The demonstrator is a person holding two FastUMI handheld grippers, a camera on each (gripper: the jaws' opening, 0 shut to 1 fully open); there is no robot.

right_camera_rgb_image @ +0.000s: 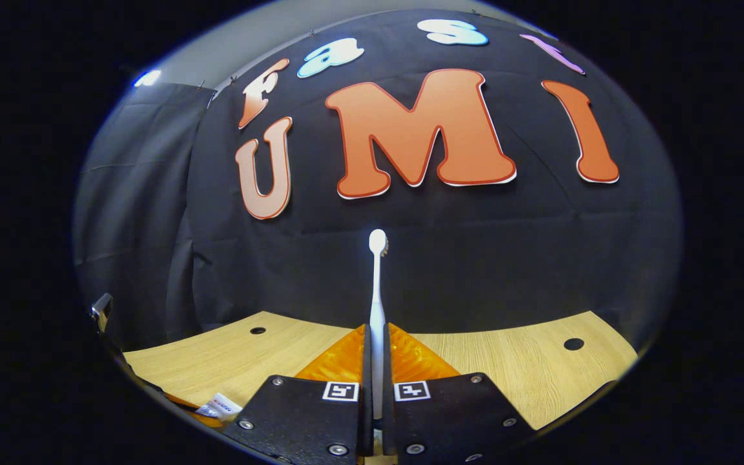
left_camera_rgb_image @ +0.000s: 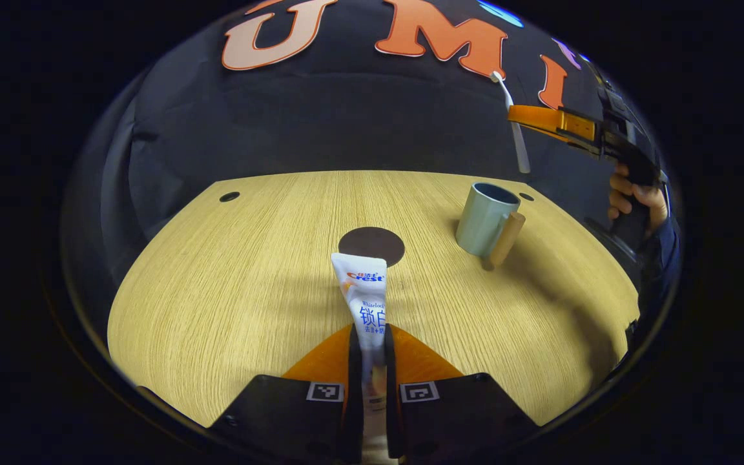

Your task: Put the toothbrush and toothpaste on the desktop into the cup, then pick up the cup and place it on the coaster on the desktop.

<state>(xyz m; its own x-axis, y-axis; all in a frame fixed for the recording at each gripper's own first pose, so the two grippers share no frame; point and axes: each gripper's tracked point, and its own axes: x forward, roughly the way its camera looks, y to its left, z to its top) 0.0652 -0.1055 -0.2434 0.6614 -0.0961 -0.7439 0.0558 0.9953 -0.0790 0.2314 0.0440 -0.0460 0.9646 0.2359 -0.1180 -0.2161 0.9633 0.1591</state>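
In the left gripper view, the toothpaste (left_camera_rgb_image: 367, 303) is seen clamped between the two fingers of the left gripper (left_camera_rgb_image: 372, 371), closed tight on the tube, which is held above the wooden desktop (left_camera_rgb_image: 217, 284) just before the dark round coaster (left_camera_rgb_image: 372, 246). Further right, the cup (left_camera_rgb_image: 485, 219) is found standing upright on the desktop, well apart from the coaster. At the far right, the toothbrush (left_camera_rgb_image: 514, 126) is held high above the cup by the right gripper (left_camera_rgb_image: 530, 119), carried in a hand (left_camera_rgb_image: 630, 194). In the right gripper view, the toothbrush (right_camera_rgb_image: 377, 303) is shown pinched between the closed fingers of the right gripper (right_camera_rgb_image: 376, 381), bristle end away from the camera
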